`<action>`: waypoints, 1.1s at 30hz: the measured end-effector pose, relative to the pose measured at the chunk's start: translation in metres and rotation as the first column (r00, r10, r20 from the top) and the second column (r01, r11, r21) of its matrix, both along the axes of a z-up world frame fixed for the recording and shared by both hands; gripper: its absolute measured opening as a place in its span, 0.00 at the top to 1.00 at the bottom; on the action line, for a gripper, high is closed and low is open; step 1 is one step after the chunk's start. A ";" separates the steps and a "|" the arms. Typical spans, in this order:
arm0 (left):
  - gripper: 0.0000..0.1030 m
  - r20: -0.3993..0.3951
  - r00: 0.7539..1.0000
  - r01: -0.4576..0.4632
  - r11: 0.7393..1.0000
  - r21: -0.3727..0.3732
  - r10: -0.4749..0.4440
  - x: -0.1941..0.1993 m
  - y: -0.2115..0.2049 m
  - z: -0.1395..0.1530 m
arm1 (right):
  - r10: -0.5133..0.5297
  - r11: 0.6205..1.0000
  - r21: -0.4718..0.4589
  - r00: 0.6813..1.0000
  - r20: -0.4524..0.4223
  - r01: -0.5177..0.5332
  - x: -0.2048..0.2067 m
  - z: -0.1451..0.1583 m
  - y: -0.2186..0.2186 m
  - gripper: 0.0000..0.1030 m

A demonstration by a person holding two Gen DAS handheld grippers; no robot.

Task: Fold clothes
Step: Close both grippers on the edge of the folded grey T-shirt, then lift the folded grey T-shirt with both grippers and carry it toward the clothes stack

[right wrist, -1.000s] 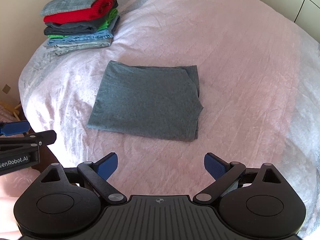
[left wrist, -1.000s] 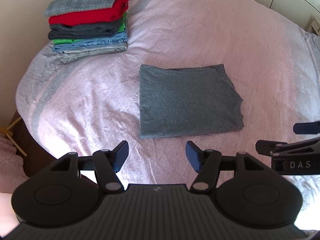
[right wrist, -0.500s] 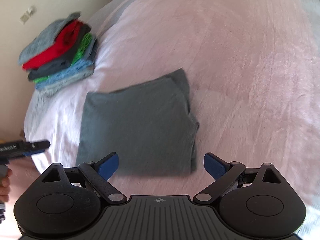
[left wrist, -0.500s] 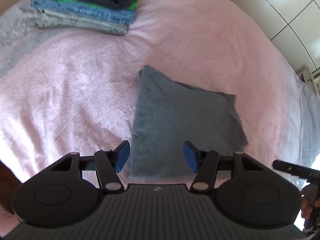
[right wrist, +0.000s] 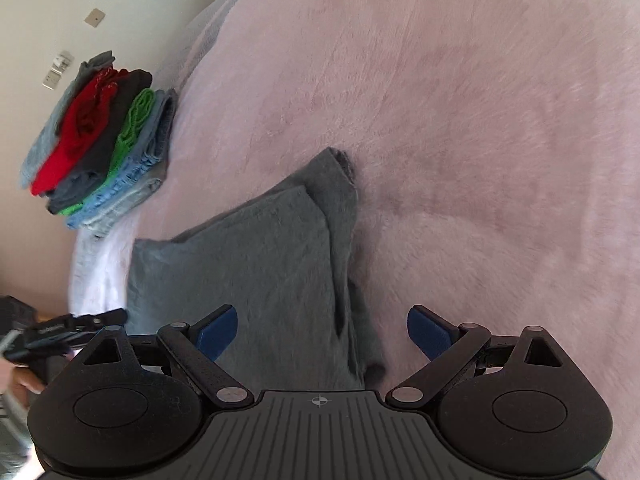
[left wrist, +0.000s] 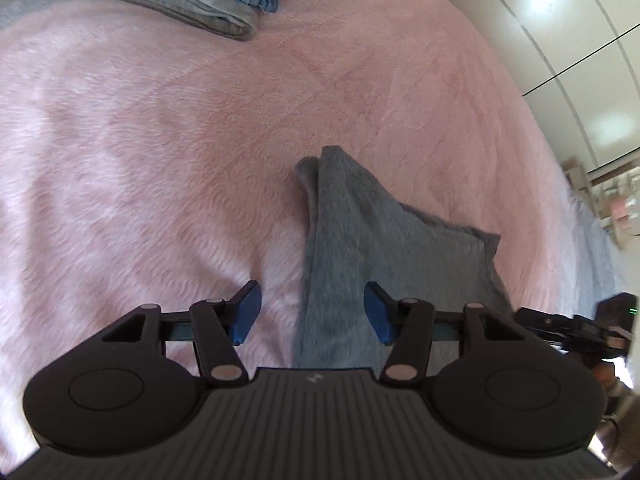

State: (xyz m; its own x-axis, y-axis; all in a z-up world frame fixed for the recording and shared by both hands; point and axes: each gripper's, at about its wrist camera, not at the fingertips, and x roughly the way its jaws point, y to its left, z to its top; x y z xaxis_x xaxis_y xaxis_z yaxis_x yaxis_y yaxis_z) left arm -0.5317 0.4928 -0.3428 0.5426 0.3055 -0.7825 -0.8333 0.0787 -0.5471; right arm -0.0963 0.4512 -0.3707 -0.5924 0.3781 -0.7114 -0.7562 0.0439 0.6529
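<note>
Both grippers dropped toward grey garment; left gripper closing.

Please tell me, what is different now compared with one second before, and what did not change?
Both grippers came down close to the grey folded garment, the left gripper over its left edge and the right gripper over its right edge. The left jaws are closing, nothing gripped yet. Nothing was taken or released. The garment, the pile of folded clothes and the pink bedspread stayed put.
</note>
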 end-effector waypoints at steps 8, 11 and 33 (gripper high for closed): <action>0.62 0.180 0.984 0.020 1.000 -0.023 -0.016 0.005 0.029 -0.029 | 0.031 0.999 -0.020 0.973 -0.229 -0.036 0.007 -0.039 0.036 0.31; 0.79 0.202 0.979 0.047 0.999 -0.027 -0.041 0.011 0.037 -0.036 | 0.053 0.998 -0.023 0.970 -0.238 -0.060 0.001 -0.044 0.045 0.60; 0.96 0.192 0.965 0.033 0.809 0.587 -0.179 -0.143 0.066 0.245 | 0.056 0.807 0.590 0.988 -0.143 0.039 -0.142 0.240 0.033 0.93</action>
State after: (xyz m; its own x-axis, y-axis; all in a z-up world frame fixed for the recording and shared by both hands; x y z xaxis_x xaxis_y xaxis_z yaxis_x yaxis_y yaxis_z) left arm -0.6744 0.5593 -0.0981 0.7372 0.5884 -0.3321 -0.6593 0.5191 -0.5439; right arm -0.2388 0.4838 -0.1310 -0.6759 0.6903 -0.2581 -0.6488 -0.3911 0.6528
